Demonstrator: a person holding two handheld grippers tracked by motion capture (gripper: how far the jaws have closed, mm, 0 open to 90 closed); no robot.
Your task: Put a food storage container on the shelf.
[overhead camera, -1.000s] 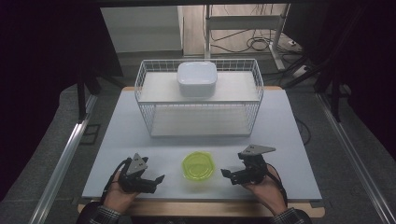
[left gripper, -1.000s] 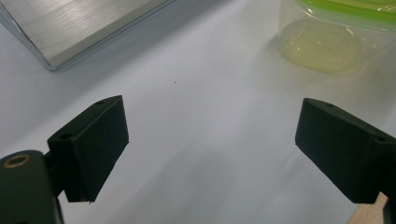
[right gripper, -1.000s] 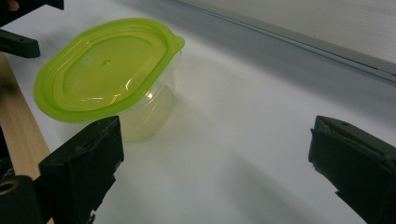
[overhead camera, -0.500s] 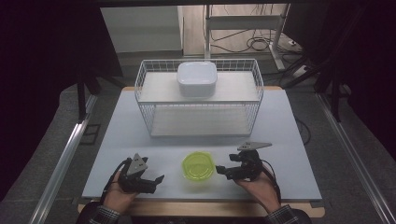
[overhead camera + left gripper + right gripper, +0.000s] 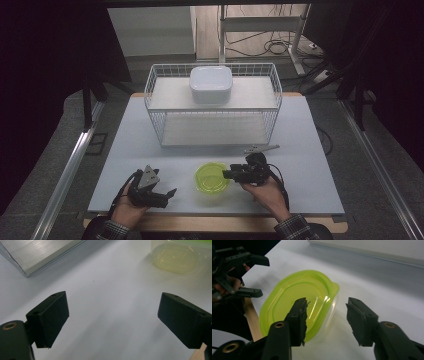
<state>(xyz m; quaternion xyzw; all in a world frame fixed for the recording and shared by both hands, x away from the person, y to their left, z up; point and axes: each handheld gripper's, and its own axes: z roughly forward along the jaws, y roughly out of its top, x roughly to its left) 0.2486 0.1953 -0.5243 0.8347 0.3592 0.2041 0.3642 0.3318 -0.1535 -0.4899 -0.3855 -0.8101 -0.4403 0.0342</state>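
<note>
Right gripper [image 5: 325,312], jaws just closing but gripping nothing, straddles the rim of the lime-green translucent plastic container [image 5: 299,300] on the white table [image 5: 300,165]; next I pinch that rim squarely.

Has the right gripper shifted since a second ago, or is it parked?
Yes. The right gripper has slid left toward the green-lidded container, away from the table's right edge; its fingers have just been closing around the container's rim.
</note>
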